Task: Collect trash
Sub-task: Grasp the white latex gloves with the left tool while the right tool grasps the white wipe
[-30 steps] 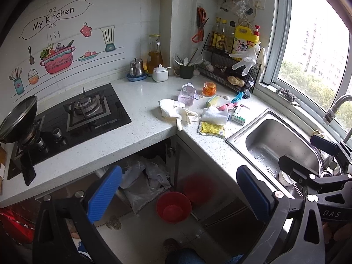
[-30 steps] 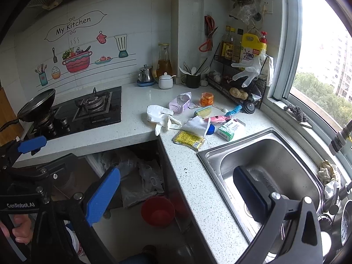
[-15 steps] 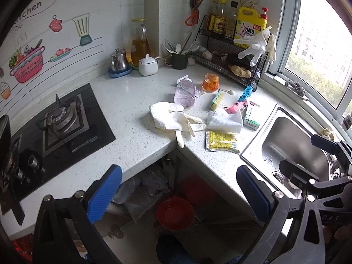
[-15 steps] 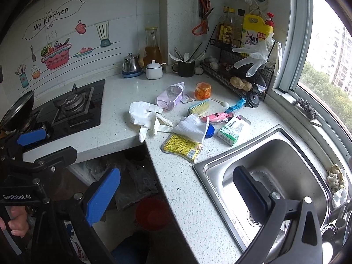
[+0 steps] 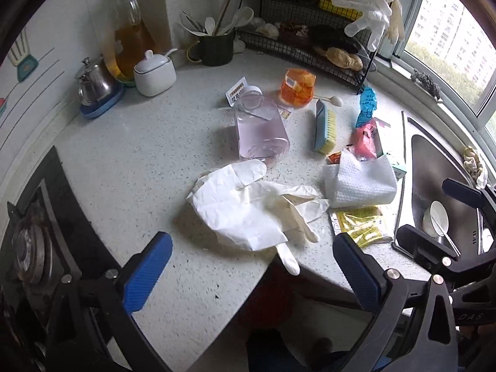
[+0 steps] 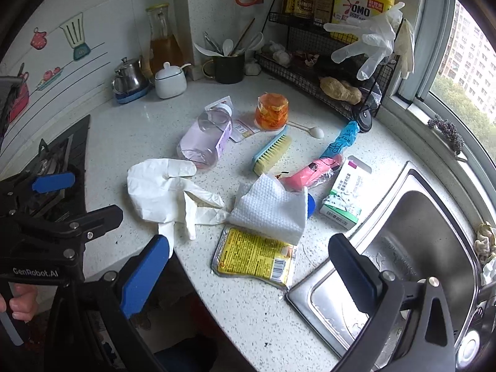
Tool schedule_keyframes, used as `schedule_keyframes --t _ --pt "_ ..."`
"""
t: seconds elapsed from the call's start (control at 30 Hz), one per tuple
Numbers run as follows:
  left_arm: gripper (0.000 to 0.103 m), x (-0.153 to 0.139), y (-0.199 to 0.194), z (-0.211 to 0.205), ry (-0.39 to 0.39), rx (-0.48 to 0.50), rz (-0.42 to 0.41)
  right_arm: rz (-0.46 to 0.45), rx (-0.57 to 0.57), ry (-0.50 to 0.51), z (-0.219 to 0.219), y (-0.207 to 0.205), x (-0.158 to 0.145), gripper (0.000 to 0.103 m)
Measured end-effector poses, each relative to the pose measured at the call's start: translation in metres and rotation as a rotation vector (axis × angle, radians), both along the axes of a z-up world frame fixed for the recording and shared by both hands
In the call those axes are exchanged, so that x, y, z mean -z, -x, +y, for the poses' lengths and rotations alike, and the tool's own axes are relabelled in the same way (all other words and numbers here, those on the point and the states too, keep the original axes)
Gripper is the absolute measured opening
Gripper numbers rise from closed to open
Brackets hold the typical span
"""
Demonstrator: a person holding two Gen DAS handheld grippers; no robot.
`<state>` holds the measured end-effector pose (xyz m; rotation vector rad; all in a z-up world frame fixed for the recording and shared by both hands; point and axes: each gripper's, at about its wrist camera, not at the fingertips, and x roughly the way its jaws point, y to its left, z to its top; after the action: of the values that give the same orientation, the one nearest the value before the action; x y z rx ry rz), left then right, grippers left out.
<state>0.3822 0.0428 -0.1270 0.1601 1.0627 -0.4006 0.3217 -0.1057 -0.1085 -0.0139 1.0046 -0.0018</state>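
Two hand-held grippers in play, and I'm reading both as spread wide with nothing between the blue pads. My left hand-held gripper [image 5: 252, 274] hangs over the near edge of the tabletop [image 5: 139, 155], the crumpled white glove [image 5: 248, 207] lying just beyond its fingertips, one glove finger drooping off the rim. My right hand-held gripper [image 6: 249, 271] sits over the corner by the sink [image 6: 418, 248], left pad near that same white glove [image 6: 164, 189], right pad above the sink's near rim.

Closest trash under the right one: a flat yellow packet [image 6: 254, 255], partly tucked beneath a white paper towel [image 6: 269, 207] that stands up in a loose fold. Beside the towel on the right, a torn green-and-white carton [image 6: 344, 195], with a blue cap peeking out between the two. Behind the towel, a pink wrapper [image 6: 310, 173], and further back a blue wrapper [image 6: 341, 139] leading toward the wire rack [image 6: 325, 71].

Mid-tabletop, a clear bottle [image 6: 206, 138] with pinkish liquid lies on its side just beyond the glove. To its right a scrub brush [image 6: 272, 152] on its side, then an orange jar [image 6: 272, 111] upright, a small plastic spoon [image 6: 310, 130] beside it.

Far back: a white sugar pot [image 6: 170, 82], a steel teapot [image 6: 130, 76], a dark mug of utensils [image 6: 229, 68], and a translucent glove [image 6: 372, 43] draped on the rack. Far left, the hob [image 5: 37, 232].
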Motion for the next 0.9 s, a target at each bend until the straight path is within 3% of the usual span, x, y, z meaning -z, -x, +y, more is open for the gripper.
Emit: schedule_keyframes --t 0.23,0.5,0.6,0.7,0.77,0.83,0.9 --pt "0.103 0.048 -0.047 -0.003 -0.044 0.090 0.100 0.104 0.090 -0.001 0.006 -0.026 0.036 0.103" --pt "0.101 0.081 -0.071 -0.018 -0.073 0.199 0.154 0.171 0.200 -0.017 -0.005 -0.030 0.055 0.103" --pt "0.084 0.087 -0.076 -0.022 -0.065 0.226 0.183 0.167 0.240 -0.027 -0.011 -0.030 0.054 0.103" --pt "0.076 0.087 -0.077 -0.028 -0.099 0.254 0.161 0.171 0.282 -0.064 -0.020 -0.034 0.056 0.103" --pt "0.065 0.087 -0.075 -0.032 -0.138 0.288 0.136 0.178 0.307 -0.068 -0.026 -0.035 0.057 0.103" --pt "0.044 0.084 -0.075 -0.033 -0.137 0.314 0.129 0.179 0.328 -0.098 -0.033 -0.037 0.057 0.100" --pt "0.030 0.082 -0.077 -0.034 -0.131 0.328 0.133 0.179 0.345 -0.127 -0.041 -0.040 0.056 0.094"
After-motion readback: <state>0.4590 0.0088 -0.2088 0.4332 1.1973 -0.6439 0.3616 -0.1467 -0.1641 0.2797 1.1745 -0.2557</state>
